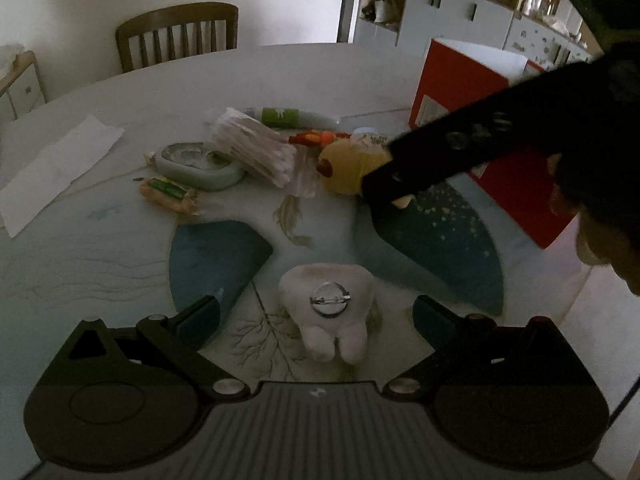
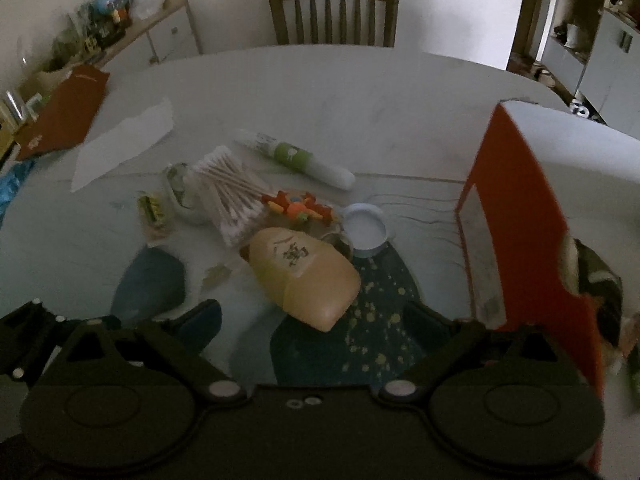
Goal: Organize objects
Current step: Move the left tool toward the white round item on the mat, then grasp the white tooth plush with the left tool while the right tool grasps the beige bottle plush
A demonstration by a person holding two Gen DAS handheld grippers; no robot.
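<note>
A white tooth-shaped plush with a round pin (image 1: 328,312) lies on the table between the fingers of my open left gripper (image 1: 316,316). My right gripper (image 2: 316,320) is open around the near end of a yellow bottle (image 2: 304,276), which lies on its side; the bottle shows in the left wrist view (image 1: 348,164) too, partly hidden by the right gripper's dark body (image 1: 460,144). Behind lie a cotton swab pack (image 2: 232,196), an orange toy (image 2: 300,208), a green-labelled tube (image 2: 296,158), a white lid (image 2: 366,228) and a snack packet (image 2: 154,212).
An open red box (image 2: 516,216) stands at the right on the round table (image 2: 360,92). A pale green dish (image 1: 196,164) and a sheet of white paper (image 1: 56,168) lie left. A wooden chair (image 2: 334,12) stands behind the table. Cabinets line the walls.
</note>
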